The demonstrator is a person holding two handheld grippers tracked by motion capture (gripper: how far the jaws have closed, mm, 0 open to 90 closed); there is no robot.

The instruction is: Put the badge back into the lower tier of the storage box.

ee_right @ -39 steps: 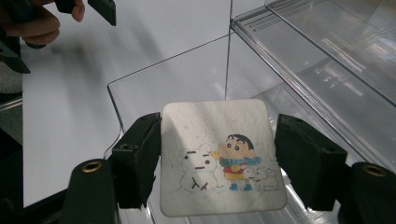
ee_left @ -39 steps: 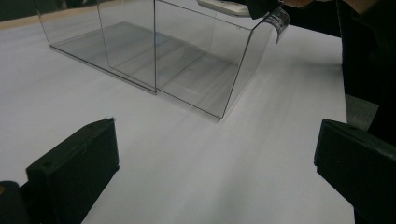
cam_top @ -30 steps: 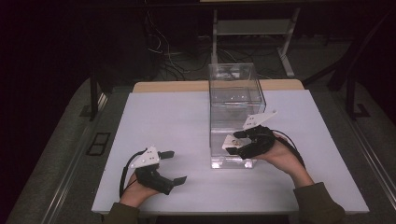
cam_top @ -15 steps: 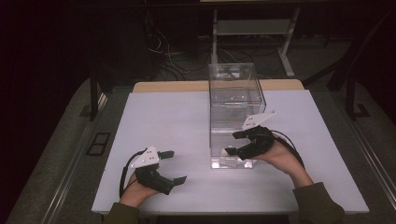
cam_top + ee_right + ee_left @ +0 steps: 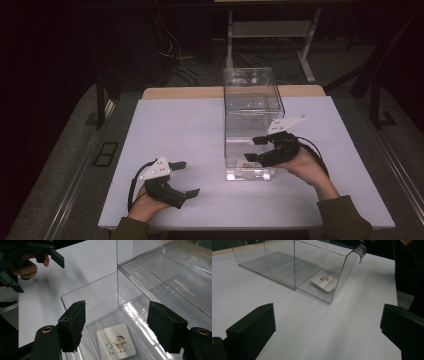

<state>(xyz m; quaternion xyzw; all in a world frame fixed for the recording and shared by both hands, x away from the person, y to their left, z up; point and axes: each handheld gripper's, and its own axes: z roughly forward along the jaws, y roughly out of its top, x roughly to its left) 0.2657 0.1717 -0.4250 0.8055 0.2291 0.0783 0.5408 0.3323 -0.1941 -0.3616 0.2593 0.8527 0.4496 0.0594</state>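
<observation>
Two pairs of tongs are at work over a white table (image 5: 175, 125), and the thing in hand is a small white picture card (image 5: 116, 341) lying flat on the floor of the nearest compartment of a clear plastic box (image 5: 252, 100). The right tongs (image 5: 251, 149) hover at the near right side of the box, jaws apart with nothing between them; seen along those jaws, the card sits just below and between them, near but not touched. The step looks like a reach for the card, and doing it well probably means coming straight down through the open top, keeping both jaws inside the clear walls. Since the card lies flat, one jaw would likely need to catch an edge, perhaps by nudging the card against a wall so it tips up. The walls are hard to see and easy to bump, which could shift the box. The left tongs (image 5: 187, 178) rest at the near left of the table, jaws wide apart and empty, well apart from the box; they could steady it if needed.
</observation>
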